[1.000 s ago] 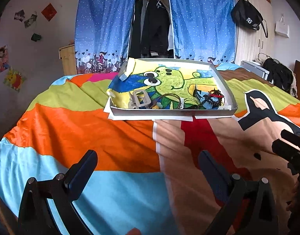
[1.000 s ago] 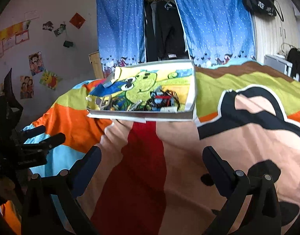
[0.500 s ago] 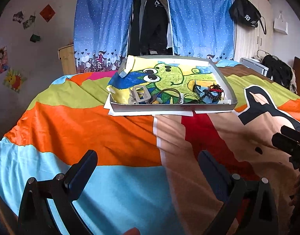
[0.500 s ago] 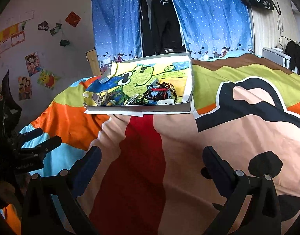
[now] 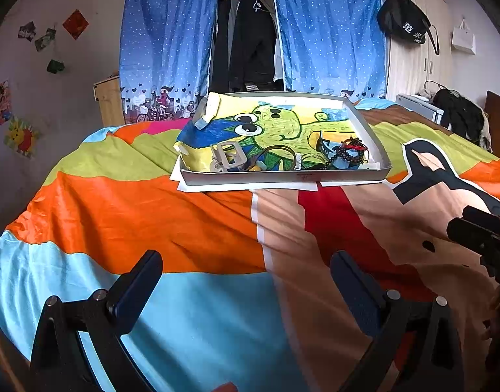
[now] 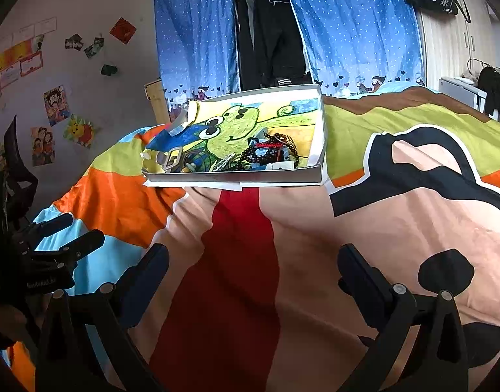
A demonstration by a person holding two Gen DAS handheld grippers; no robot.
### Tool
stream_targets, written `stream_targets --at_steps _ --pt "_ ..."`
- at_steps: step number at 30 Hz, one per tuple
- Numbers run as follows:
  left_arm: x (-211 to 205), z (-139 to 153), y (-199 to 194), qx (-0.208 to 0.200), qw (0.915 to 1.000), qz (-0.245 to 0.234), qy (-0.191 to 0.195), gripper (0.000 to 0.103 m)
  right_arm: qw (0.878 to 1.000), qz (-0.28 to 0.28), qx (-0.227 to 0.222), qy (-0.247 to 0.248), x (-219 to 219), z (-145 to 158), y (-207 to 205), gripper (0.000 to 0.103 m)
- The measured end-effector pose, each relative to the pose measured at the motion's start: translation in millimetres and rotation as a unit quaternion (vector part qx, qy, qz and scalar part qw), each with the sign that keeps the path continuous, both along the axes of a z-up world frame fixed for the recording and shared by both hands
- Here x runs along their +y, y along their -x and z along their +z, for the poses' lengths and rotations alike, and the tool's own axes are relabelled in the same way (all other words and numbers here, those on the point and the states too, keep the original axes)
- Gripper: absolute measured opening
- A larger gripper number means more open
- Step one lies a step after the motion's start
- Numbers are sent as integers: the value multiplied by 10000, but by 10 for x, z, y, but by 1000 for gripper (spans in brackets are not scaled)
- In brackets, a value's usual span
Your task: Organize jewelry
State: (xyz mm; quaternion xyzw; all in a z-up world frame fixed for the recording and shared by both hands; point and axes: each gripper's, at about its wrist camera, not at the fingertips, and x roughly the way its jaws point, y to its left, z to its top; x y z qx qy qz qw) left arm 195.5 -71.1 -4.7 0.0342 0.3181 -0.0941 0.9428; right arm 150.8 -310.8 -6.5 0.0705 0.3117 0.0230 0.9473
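Both grippers hover over the bedspread (image 5: 191,225), jaws spread wide, holding nothing. Left gripper (image 5: 246,268) and right gripper (image 6: 253,261) sit well short of the tray (image 5: 282,176), which lies farther up the bed. Jewelry is piled along the tray's near edge: dark bead bracelet (image 6: 253,158), grey buckle (image 5: 228,156), thin bangle (image 5: 279,158). Blue curtains (image 5: 165,42) hang behind.

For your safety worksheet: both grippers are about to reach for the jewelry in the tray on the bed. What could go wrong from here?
1. The tray sits on a soft, wrinkled bedspread; pressing its rim may tip it.
2. The dark bead strand lies tangled with other pieces; lifting it may drag them out.
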Motion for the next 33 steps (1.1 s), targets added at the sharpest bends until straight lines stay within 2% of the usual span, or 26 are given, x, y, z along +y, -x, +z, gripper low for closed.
stream_targets --at_steps 10,33 --pt "-19 -24 -7 165 9998 -53 106 103 10000 14 28 8 8 -17 -4 102" --pt "-10 7 9 127 9997 -131 156 103 10000 48 -44 -3 4 37 13 102"
